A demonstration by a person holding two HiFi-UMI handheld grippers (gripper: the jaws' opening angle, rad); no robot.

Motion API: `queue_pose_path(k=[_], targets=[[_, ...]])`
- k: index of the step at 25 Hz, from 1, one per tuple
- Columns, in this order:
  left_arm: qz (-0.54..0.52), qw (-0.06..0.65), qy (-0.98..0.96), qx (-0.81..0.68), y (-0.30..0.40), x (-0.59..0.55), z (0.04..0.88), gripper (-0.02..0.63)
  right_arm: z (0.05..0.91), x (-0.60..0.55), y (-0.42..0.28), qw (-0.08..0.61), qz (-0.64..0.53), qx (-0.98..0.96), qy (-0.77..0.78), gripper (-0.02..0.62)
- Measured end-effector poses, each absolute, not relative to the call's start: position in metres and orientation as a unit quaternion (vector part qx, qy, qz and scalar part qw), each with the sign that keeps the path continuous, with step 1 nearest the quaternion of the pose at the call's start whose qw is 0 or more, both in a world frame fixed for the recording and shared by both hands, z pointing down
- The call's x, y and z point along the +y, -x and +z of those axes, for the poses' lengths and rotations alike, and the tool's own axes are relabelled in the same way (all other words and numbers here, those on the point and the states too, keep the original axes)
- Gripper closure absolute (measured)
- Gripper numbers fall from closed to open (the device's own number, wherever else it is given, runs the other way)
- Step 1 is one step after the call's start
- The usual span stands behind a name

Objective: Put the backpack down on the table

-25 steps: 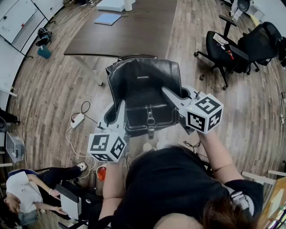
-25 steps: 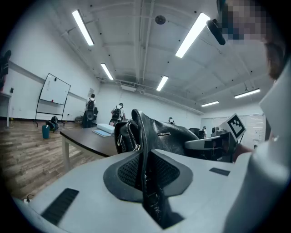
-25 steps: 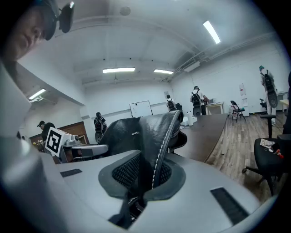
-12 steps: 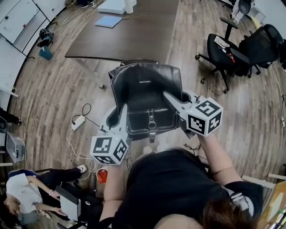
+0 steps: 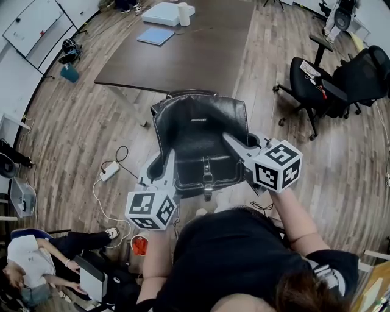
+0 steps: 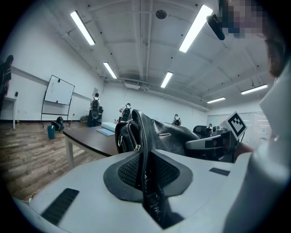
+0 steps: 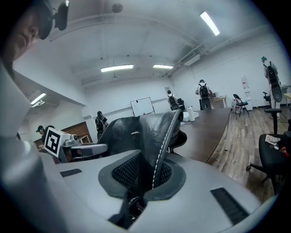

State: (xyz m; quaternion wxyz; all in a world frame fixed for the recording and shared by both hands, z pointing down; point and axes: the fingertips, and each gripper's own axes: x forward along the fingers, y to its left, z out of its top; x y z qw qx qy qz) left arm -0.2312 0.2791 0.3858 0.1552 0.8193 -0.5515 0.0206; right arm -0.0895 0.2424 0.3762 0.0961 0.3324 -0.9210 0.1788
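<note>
left claw (image 5: 170,157) and right claw (image 5: 230,139) each clamped on backpack (image 5: 198,131) side; carry it level past table (image 5: 183,55) near edge, lower evenly, then release

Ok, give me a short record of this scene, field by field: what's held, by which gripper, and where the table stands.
held thing: black leather backpack, upright, in the air
left gripper: shut on the backpack, at its left side
right gripper: shut on the backpack, at its right side
table: brown, just ahead; backpack not yet on it
on table: blue notebook, white box
nearby: black office chairs, right
</note>
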Motion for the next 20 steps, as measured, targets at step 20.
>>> queue_pose_path(k=[20], targets=[[0.038,0.141,-0.779,-0.609,0.216,0.213,0.379,0.537,0.374,0.166,0.078,0.095,0.179,-0.939,-0.278,0.546]])
